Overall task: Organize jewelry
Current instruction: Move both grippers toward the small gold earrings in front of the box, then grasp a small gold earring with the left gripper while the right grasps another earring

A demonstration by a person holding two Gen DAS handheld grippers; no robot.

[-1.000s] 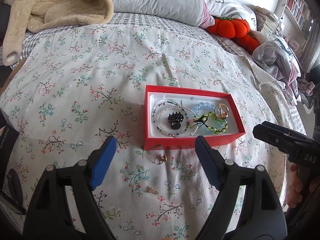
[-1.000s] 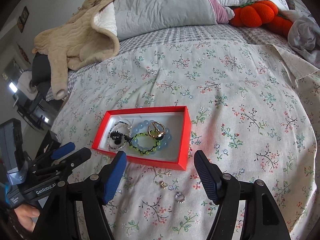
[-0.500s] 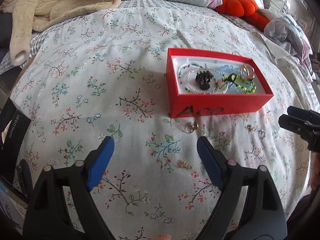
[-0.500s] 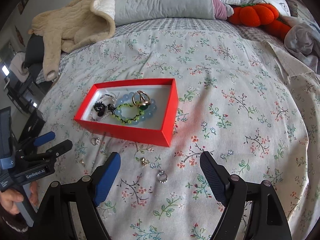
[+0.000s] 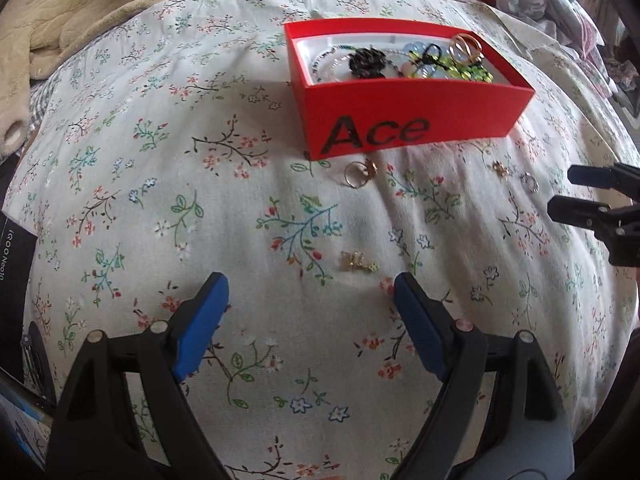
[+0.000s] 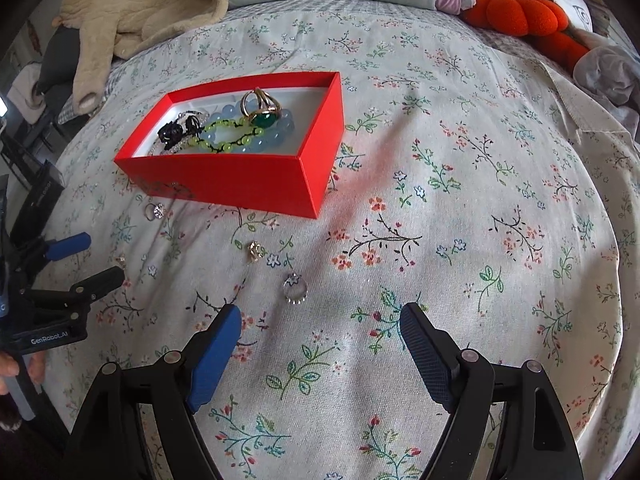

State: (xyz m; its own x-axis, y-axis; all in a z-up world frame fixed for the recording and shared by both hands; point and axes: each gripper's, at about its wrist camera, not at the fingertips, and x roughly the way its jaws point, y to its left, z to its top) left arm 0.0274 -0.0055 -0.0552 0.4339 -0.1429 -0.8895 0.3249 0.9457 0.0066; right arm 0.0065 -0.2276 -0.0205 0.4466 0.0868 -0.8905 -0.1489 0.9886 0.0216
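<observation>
A red box [image 5: 408,120] [image 6: 240,178] on the floral bedspread holds bracelets, a black clip and a gold ring. Loose pieces lie in front of it. A gold ring [image 5: 357,176] and a small gold charm [image 5: 358,263] lie ahead of my open, empty left gripper [image 5: 310,300]. A small gold piece [image 6: 255,251] and a silver ring [image 6: 295,289] lie just ahead of my open, empty right gripper [image 6: 320,330]. Another ring [image 6: 154,211] lies by the box's left corner. The right gripper's tips show at the right in the left wrist view [image 5: 580,194].
A beige blanket [image 6: 140,8] and pillows lie at the far side of the bed. An orange plush [image 6: 520,16] and crumpled clothes [image 6: 608,76] are at the far right. A dark box [image 5: 16,256] sits at the bed's left edge.
Both grippers have moved lower and closer to the bedspread and the loose pieces in front of the box. Both stay open. Nothing was picked up.
</observation>
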